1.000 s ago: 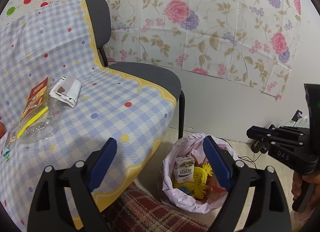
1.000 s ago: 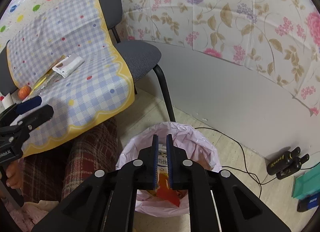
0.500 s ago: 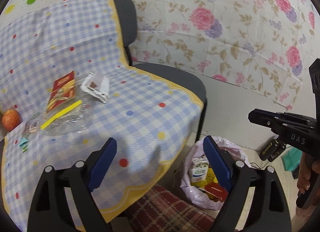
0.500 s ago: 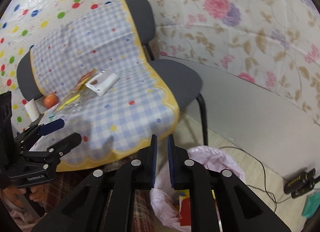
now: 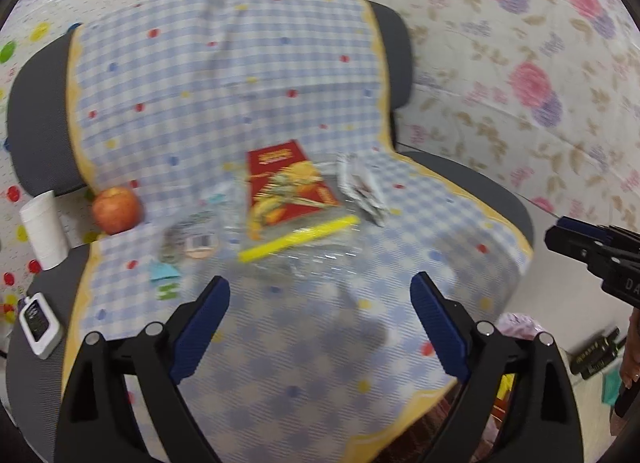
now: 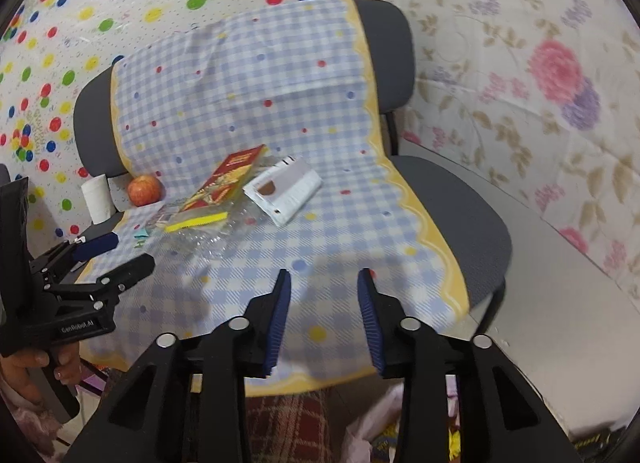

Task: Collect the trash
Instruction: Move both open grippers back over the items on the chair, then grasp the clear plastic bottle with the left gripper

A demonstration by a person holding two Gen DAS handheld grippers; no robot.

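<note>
On the chair's blue checked cloth (image 5: 280,343) lie a red-and-yellow packet (image 5: 288,183) (image 6: 228,179), a crumpled white wrapper (image 5: 360,187) (image 6: 288,187) and a clear plastic bag with a yellow strip (image 5: 296,243) (image 6: 200,231). My left gripper (image 5: 320,303) (image 6: 124,253) hovers open over the seat's front, short of the clear bag. Over the front right of the cloth, my right gripper (image 6: 323,295) (image 5: 592,255) has its jaws opening, with nothing between them. The pink trash bag (image 5: 516,323) (image 6: 376,435) sits on the floor beside the chair.
An apple (image 5: 118,209) (image 6: 145,190) rests at the seat's back left, next to a white paper roll (image 5: 44,229) (image 6: 96,199). A small white device (image 5: 38,323) lies on the left chair. Flowered and dotted sheets cover the walls. Black items lie on the floor at right (image 5: 596,355).
Both grippers have swung away from the pink bag on the floor and up toward the chair seat. The right jaws, shut before, have parted. The left jaws stay wide.
</note>
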